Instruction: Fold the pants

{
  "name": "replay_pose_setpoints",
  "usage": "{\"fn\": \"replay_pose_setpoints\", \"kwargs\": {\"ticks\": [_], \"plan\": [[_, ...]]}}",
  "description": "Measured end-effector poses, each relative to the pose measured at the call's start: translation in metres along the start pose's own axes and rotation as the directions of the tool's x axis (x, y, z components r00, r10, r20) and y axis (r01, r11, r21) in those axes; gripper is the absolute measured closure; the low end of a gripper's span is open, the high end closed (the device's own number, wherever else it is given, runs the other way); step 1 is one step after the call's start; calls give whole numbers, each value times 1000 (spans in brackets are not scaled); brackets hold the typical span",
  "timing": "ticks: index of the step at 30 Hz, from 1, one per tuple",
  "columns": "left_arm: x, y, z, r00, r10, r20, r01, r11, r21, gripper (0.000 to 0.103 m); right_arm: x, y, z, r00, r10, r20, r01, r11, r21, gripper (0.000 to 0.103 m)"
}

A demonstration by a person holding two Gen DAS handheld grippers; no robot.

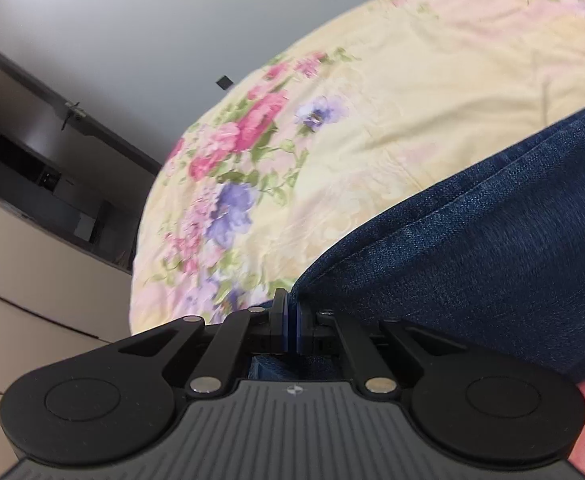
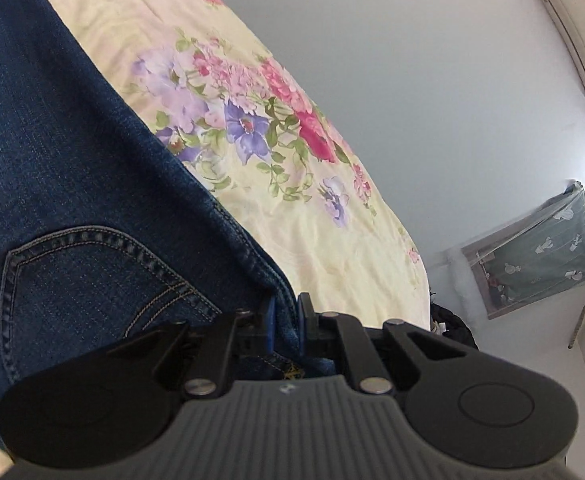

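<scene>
Pants (image 2: 64, 160) are sitting pinched in both of our grippers: the left gripper (image 1: 291, 312) is clamping its pads on a folded denim edge, and the right gripper (image 2: 285, 312) is clamping on the seamed side edge just beside a stitched back pocket (image 2: 104, 276). Outward from the pads, the denim is spreading over a floral bedspread (image 1: 392, 120), one layer doubling over another in the left wrist view. We are judging that a fold is under way rather than finished, with the cloth not yet laid flat. Both views are cutting the garment off, so we are not seeing the leg ends or how many folds are remaining.
</scene>
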State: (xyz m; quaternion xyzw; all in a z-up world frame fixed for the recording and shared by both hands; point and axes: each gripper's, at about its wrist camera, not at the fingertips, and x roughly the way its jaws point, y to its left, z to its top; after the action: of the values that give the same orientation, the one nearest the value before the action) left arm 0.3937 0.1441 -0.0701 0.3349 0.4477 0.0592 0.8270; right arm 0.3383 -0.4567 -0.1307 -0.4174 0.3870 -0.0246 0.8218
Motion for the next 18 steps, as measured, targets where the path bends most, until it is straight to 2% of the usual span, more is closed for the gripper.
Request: {"fn": "replay_pose_setpoints", "kwargs": {"ticks": [6, 8, 12, 14, 15, 17, 18], "plan": [[66, -30, 14, 997, -24, -71, 29, 997, 72, 98, 77, 22, 14, 996, 56, -69, -58, 998, -26, 100], [80, -33, 14, 995, -37, -89, 44, 996, 72, 90, 88, 26, 13, 994, 71, -82, -73, 997, -25, 100], [89, -33, 11, 993, -60, -98, 67, 995, 68, 80, 101, 31, 13, 991, 91, -101, -89, 996, 17, 96], [88, -29, 11, 995, -42, -94, 48, 997, 57, 48, 102, 31, 15, 991, 70, -112, -66, 997, 44, 90], [85, -24, 10, 995, -44, -89, 48, 998, 42, 41, 100, 31, 16, 992, 50, -118, -44, 998, 52, 86], [71, -6, 9, 992, -112, -62, 111, 994, -19, 29, 91, 30, 18, 992, -17, -128, 24, 998, 54, 68], [63, 4, 9, 989, -140, -49, 138, 989, -52, 27, 85, 28, 18, 990, -44, -134, 52, 997, 57, 68]]}}
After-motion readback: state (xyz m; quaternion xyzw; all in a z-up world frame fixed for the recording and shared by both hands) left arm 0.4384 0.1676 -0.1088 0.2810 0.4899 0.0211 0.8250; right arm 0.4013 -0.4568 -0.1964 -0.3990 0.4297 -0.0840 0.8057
